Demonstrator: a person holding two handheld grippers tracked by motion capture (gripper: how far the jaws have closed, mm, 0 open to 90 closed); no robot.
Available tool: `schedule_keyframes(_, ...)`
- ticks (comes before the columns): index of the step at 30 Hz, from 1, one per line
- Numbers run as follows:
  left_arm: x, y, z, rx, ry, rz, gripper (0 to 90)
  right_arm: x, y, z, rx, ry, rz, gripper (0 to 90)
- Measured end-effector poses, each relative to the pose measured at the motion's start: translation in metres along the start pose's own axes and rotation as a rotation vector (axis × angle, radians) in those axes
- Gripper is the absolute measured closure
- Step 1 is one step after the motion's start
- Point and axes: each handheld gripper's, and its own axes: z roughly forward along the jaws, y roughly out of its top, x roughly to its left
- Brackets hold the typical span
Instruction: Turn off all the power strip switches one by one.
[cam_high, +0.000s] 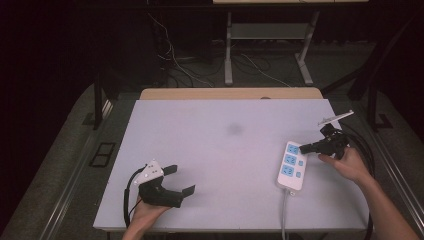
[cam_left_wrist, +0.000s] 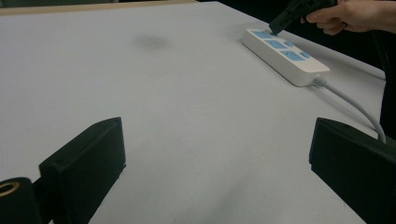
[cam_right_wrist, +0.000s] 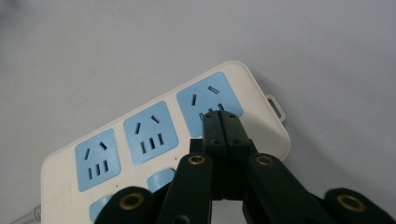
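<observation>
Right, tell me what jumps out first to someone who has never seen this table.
The white power strip with three blue sockets lies near the table's right edge. The right gripper has its jaws shut together, tips at the end socket. The left gripper sits at the near left with its jaws wide apart, nothing between them.

Broad bare stretch of white table across the left, middle and far side. At the right: white power strip, its cord trailing to the near edge. Left gripper at near left.
</observation>
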Motion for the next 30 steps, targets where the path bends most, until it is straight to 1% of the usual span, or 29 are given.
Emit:
schedule_keyframes(4, 0.0, 0.0, 0.0, 0.0, -0.003, 0.0, 2.2, 0.0, 0.0, -0.001, -0.003, -0.02, -0.001, 90.0)
schedule_keyframes(7, -0.001, 0.0, 0.0, -0.004, -0.003, -0.001, 2.2, 0.004, 0.001, -0.004, -0.012, -0.031, -0.005, 90.0)
schedule_keyframes(13, -0.002, 0.0, 0.0, -0.004, -0.008, -0.002, 2.2, 0.012, 0.002, -0.014, -0.035, -0.051, 0.003, 89.6)
schedule_keyframes(15, -0.003, 0.0, 0.0, -0.005, -0.012, 0.0, 2.2, 0.014, 0.001, -0.018, -0.046, -0.06, 0.01, 87.8)
schedule_keyframes(19, -0.004, 0.0, -0.001, -0.01, -0.015, 0.001, 2.2, 0.02, 0.0, -0.028, -0.082, -0.075, 0.032, 79.1)
schedule_keyframes(23, -0.004, 0.0, -0.002, -0.015, -0.017, -0.003, 2.2, 0.029, -0.004, -0.036, -0.125, -0.074, 0.074, 65.4)
schedule_keyframes(25, -0.004, 0.0, -0.003, -0.02, -0.021, -0.008, 2.3, 0.032, -0.006, -0.039, -0.145, -0.072, 0.088, 58.8)
schedule_keyframes(26, -0.004, 0.0, -0.003, -0.021, -0.021, -0.01, 2.2, 0.035, -0.008, -0.041, -0.157, -0.076, 0.101, 53.7)
schedule_keyframes(28, -0.004, 0.0, -0.004, -0.027, -0.02, -0.012, 2.3, 0.04, -0.012, -0.045, -0.183, -0.084, 0.111, 46.8)
schedule_keyframes(30, -0.004, 0.0, -0.005, -0.031, -0.02, -0.013, 2.3, 0.045, -0.016, -0.047, -0.21, -0.094, 0.12, 38.0)
